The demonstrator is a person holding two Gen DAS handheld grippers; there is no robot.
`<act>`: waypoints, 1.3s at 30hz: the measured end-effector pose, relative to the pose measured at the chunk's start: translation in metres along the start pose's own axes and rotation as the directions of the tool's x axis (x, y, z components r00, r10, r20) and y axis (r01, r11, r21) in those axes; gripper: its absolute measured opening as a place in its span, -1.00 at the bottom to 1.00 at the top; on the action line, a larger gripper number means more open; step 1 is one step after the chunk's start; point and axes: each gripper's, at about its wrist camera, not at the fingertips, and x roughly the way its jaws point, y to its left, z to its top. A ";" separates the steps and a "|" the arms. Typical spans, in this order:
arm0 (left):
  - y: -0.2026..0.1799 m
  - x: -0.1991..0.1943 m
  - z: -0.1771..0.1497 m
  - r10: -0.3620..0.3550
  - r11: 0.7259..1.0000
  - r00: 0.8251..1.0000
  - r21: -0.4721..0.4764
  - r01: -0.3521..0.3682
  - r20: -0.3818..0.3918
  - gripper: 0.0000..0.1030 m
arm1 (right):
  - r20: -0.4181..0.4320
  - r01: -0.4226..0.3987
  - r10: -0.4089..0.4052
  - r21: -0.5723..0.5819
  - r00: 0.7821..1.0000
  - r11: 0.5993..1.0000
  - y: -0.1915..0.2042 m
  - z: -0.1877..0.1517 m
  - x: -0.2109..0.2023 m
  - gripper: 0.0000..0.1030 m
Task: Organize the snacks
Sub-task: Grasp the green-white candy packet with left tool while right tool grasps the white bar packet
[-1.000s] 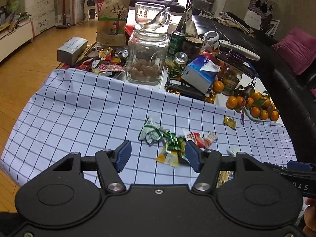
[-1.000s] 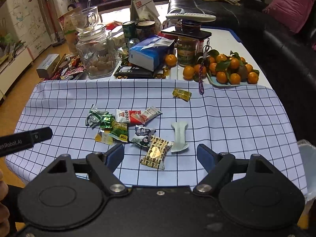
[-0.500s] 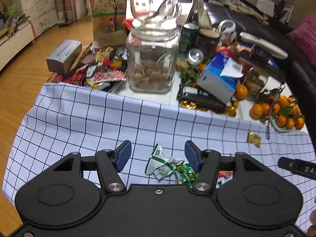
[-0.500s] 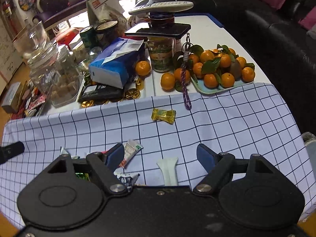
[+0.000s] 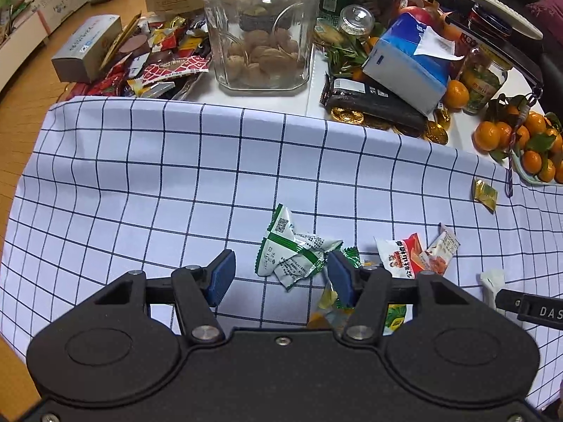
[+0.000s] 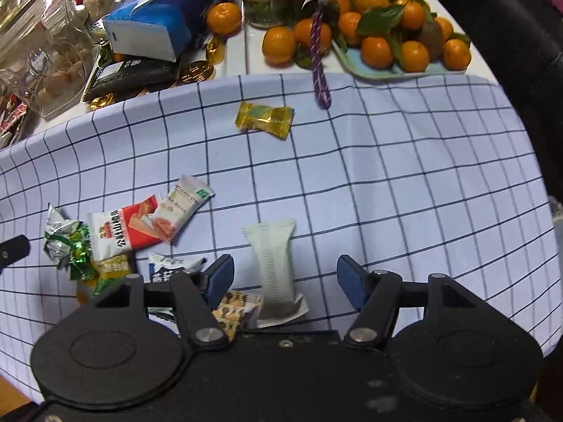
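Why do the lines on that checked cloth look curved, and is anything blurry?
Left wrist view: the fisheye lens bows the checked cloth's lines; the glass jar shows window glare. Right wrist view: same bowing, strongest at the edges; the tangerines stay fairly sharp.

Living room (sofa (image 6: 510, 7), cluttered table (image 5: 316, 81)).

Ahead of the gripper a white table (image 5: 316, 81) carries a checked cloth (image 5: 140, 176). To the left lies a wooden floor (image 5: 24, 105), with a low white cabinet (image 5: 21, 31) against it. Far right, a dark leather sofa (image 6: 510, 17) flanks the table.
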 end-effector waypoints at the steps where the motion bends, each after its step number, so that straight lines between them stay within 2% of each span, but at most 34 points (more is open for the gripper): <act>1: 0.001 0.001 0.001 0.002 1.000 1.000 -0.005 -0.002 -0.003 0.19 | -0.003 -0.004 0.004 0.007 1.000 1.000 0.001 0.000 0.000 0.31; 14: 0.001 0.019 0.010 -0.007 0.998 0.999 -0.055 0.005 -0.044 0.18 | -0.091 -0.008 0.014 0.067 0.996 0.998 0.007 0.000 0.020 0.30; 18: -0.004 0.024 0.013 -0.019 0.998 0.998 -0.060 0.016 -0.052 0.18 | -0.131 -0.006 0.019 0.095 0.991 0.995 0.005 0.003 0.027 0.19; 24: -0.004 0.038 0.016 0.003 0.996 0.997 -0.087 -0.009 -0.071 0.18 | -0.136 0.032 -0.018 0.105 0.991 0.994 0.000 0.005 0.034 0.08; 29: -0.001 0.050 0.018 0.005 0.993 0.996 -0.121 -0.016 -0.093 0.18 | -0.184 0.020 0.006 0.138 0.983 0.990 -0.004 0.005 0.041 -0.03; 39: -0.003 0.070 0.019 -0.002 0.985 0.990 -0.169 -0.022 -0.140 0.18 | -0.196 0.060 -0.037 0.110 0.980 0.992 0.007 0.006 0.047 -0.29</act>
